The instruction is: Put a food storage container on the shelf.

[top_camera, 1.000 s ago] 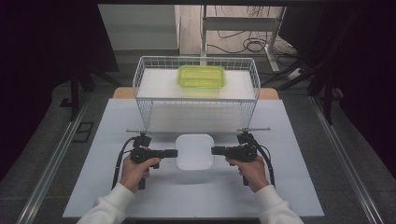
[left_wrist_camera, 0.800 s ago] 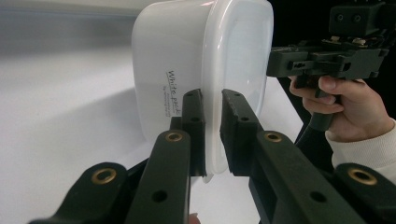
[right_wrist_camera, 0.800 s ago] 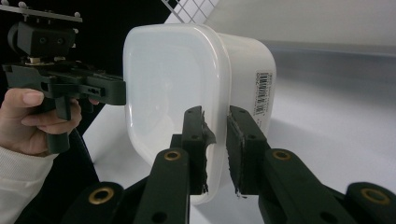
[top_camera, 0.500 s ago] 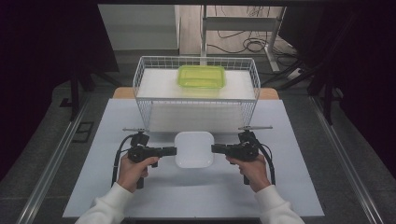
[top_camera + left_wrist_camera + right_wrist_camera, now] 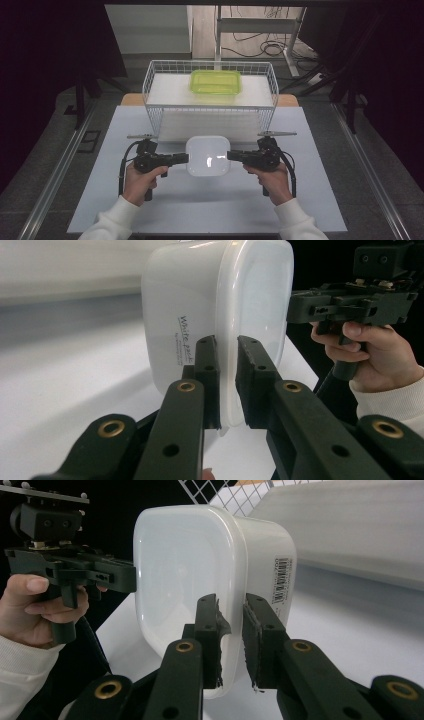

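**White lidded box pinched from both sides, basket straight ahead**

The white, rounded-rectangular plastic container (image 5: pixel 208 156) hangs between the two tongs, just above the pale blue surface (image 5: pixel 125 210). The left tongs (image 5: pixel 184 158) pinch the lid rim on its left edge; the right tongs (image 5: pixel 231 155) pinch the rim on its right edge. Neither hand is nearer. The white wire basket (image 5: pixel 210 107) stands directly beyond the container, its near wall close, so the coming move looks like a carry forward over that wall. The container is smooth, glossy and slightly translucent. A translucent green plastic box (image 5: pixel 215 81) sits at the basket's back.
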